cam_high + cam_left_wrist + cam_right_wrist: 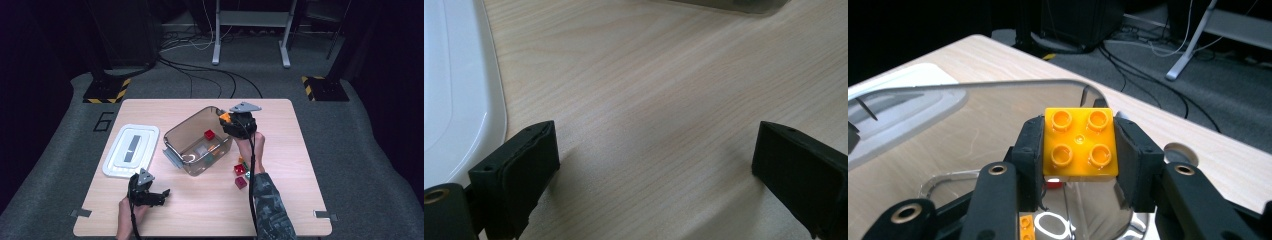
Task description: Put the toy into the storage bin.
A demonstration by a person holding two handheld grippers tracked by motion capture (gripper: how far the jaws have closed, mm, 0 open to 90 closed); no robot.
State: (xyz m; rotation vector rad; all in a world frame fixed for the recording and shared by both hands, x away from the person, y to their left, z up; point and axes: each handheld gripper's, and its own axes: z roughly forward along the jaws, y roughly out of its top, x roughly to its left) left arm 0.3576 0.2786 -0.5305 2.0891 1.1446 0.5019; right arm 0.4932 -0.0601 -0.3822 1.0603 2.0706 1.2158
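My right gripper point(1079, 150) is shut on an orange four-stud brick point(1080, 143), pressed between both pads. It hangs over the far right rim of a clear plastic bin point(177, 139), where the high view shows the right gripper point(226, 120) and the orange brick point(225, 117). Inside the bin lie a red brick point(209, 134) and a few other pieces. Near the table's front left, my left gripper point(161, 194) rests low over bare wood with its jaws wide apart and nothing between them, as the left gripper point(656, 160) shows in its own view.
A white bin lid point(131, 150) lies flat left of the bin, its edge point(454, 95) close beside my left jaw. Loose red bricks point(240, 176) sit on the table right of the bin, by my right forearm. Cables cross the floor beyond the table.
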